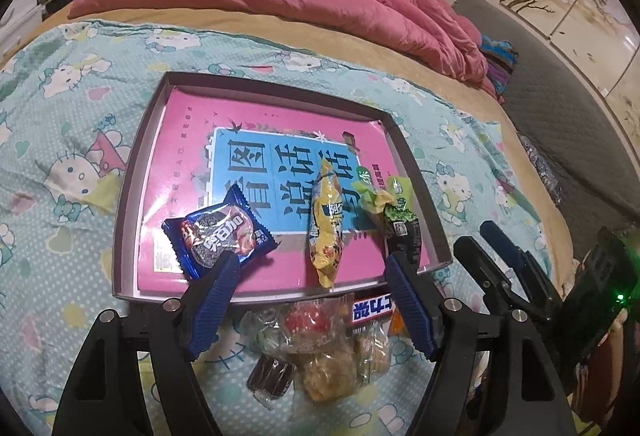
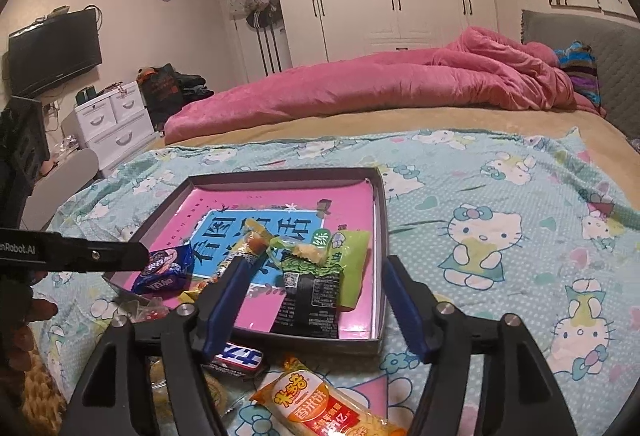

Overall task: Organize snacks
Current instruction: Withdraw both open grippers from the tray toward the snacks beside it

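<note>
A: A bed [image 2: 500, 172] under a cartoon-cat sheet is seen, with a tray [image 1: 136, 172] set ahead of both tools.

B: Left tool [image 1: 312, 268] and right tool [image 2: 312, 276] are held apart, empty. Three snacks are laid in the tray: blue pack [image 1: 220, 238], yellow pack [image 1: 326, 228], green pack [image 2: 320, 276].

1. Left gripper [image 1: 310, 262]: two black plastic arms, each ending in a blue ribbed finger [image 1: 214, 300].
2. Round silver screws [image 1: 173, 304] sit on the arms just behind the fingers.
3. Right gripper [image 2: 310, 284]: same build, with black arms, blue ribbed fingers [image 2: 222, 310] and silver screws [image 2: 445, 309].
4. Seen from the right wrist, the left gripper's black arm carries white lettering [image 2: 18, 248] and a small screw.
</note>
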Demonstrator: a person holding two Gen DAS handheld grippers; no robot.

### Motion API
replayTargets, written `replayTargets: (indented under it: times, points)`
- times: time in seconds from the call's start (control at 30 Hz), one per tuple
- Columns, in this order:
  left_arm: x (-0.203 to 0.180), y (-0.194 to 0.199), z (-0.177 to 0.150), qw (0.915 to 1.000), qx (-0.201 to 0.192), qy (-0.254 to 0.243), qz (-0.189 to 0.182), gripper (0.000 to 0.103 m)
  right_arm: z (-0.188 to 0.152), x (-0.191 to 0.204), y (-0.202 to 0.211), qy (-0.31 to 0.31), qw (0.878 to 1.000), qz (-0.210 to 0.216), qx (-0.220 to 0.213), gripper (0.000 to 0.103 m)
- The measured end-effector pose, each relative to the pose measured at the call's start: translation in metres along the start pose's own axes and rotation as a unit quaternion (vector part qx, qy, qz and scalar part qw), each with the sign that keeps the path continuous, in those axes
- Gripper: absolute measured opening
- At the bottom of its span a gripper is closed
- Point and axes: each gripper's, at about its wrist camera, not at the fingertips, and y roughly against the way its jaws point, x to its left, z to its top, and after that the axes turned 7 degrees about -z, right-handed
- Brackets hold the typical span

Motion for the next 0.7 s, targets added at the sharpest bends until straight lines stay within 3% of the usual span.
replayTargets:
  times: [0.7]
  points:
    - [0.011,0.011,-0.010,1.0000,0.004,0.008,0.000,0.077,-0.008,0.026,0.016,0.042,0.999,0.012,0.000,0.077]
